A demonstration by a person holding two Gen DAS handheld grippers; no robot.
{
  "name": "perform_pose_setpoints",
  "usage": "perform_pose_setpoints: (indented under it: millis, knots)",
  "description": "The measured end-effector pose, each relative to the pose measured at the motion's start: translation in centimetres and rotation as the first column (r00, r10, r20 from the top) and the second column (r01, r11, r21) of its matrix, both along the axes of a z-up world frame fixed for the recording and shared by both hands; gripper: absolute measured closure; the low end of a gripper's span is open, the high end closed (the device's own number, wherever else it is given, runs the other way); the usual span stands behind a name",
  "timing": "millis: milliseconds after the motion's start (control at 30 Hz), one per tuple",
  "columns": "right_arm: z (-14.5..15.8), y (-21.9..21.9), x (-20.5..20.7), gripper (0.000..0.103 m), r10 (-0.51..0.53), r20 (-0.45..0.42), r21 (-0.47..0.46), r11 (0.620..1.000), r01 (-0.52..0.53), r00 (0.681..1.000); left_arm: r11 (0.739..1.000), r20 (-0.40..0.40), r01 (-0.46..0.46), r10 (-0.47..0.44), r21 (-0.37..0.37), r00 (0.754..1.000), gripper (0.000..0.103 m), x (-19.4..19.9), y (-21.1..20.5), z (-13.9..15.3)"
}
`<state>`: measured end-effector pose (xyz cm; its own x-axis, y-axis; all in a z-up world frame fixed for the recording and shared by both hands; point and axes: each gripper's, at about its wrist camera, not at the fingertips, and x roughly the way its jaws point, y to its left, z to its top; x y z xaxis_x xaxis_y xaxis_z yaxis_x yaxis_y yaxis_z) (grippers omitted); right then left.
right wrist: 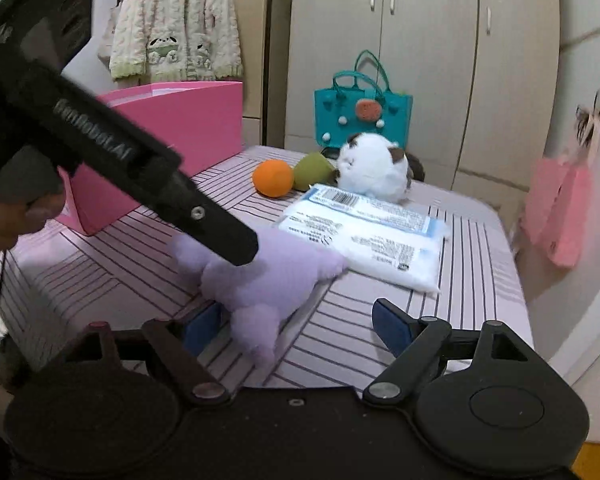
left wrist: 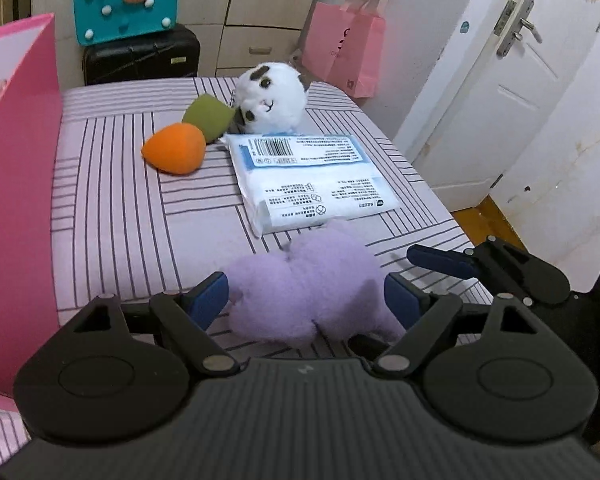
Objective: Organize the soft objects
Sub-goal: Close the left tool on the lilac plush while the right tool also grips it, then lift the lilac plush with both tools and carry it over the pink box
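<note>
A purple plush (left wrist: 300, 292) is laid near the six o'clock edge of a striped pink bedsheet (left wrist: 116, 216). At twelve o'clock a white wipes pack (left wrist: 312, 184), an orange-green carrot toy (left wrist: 176, 152) and a white plush (left wrist: 272, 96) are seen. The left gripper (left wrist: 306, 298) is spread wide around the purple plush, pads not pressed. The right gripper (right wrist: 296, 326) is open, one plush limb lying inside. A hung cardigan (right wrist: 176, 20) is shown only by the right view; a white door (left wrist: 496, 92) only by the left.

Soft even light, fisheye-bent edges (slight blur).
</note>
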<state>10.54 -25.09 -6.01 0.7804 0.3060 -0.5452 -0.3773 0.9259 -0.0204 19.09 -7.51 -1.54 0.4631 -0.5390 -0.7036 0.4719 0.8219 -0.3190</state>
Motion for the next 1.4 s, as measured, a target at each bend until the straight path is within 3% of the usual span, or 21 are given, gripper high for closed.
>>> perform_pose_setpoints:
  millis: [167, 300, 400, 633, 800, 1067, 1400]
  knots:
    - [0.4, -0.5, 1.0, 0.03, 0.054, -0.09, 0.107, 0.993, -0.044, 0.995, 0.997, -0.043, -0.069, 0.068, -0.023, 0.997, 0.041, -0.1, 0.7, -0.6]
    - [0.2, 0.2, 1.8, 0.033, 0.058, -0.096, 0.087, 0.995, -0.05, 0.994, 0.992, -0.054, -0.117, 0.115, -0.04, 0.992, 0.061, 0.0, 1.4, -0.7]
    - [-0.1, 0.3, 2.6, 0.039, 0.066, -0.121, 0.093, 0.994, -0.055, 0.99, 0.987, -0.095, -0.142, 0.134, -0.081, 0.986, 0.064, 0.5, 1.9, -1.2]
    - [0.6, 0.2, 3.5, 0.049, 0.058, -0.178, 0.11, 0.993, -0.039, 0.982, 0.984, -0.088, -0.153, 0.145, -0.086, 0.985, 0.068, 0.1, 1.5, -1.2]
    - [2.2, 1.2, 2.3, 0.048, 0.051, -0.156, 0.021, 0.999, -0.048, 0.986, 0.99, -0.092, -0.111, 0.103, -0.086, 0.99, 0.069, -0.4, 1.5, -0.1]
    - [5.7, 1.9, 1.0, 0.043, 0.076, -0.146, -0.009, 0.997, -0.078, 0.986, 0.995, -0.071, -0.033, 0.026, -0.093, 0.997, 0.068, -1.8, 2.7, 2.4]
    - [11.0, 3.9, 1.5, 0.036, 0.168, -0.118, -0.023, 0.985, -0.171, 0.979, 0.997, 0.042, -0.009, 0.013, -0.076, 0.999, 0.069, -3.2, 5.1, 7.5]
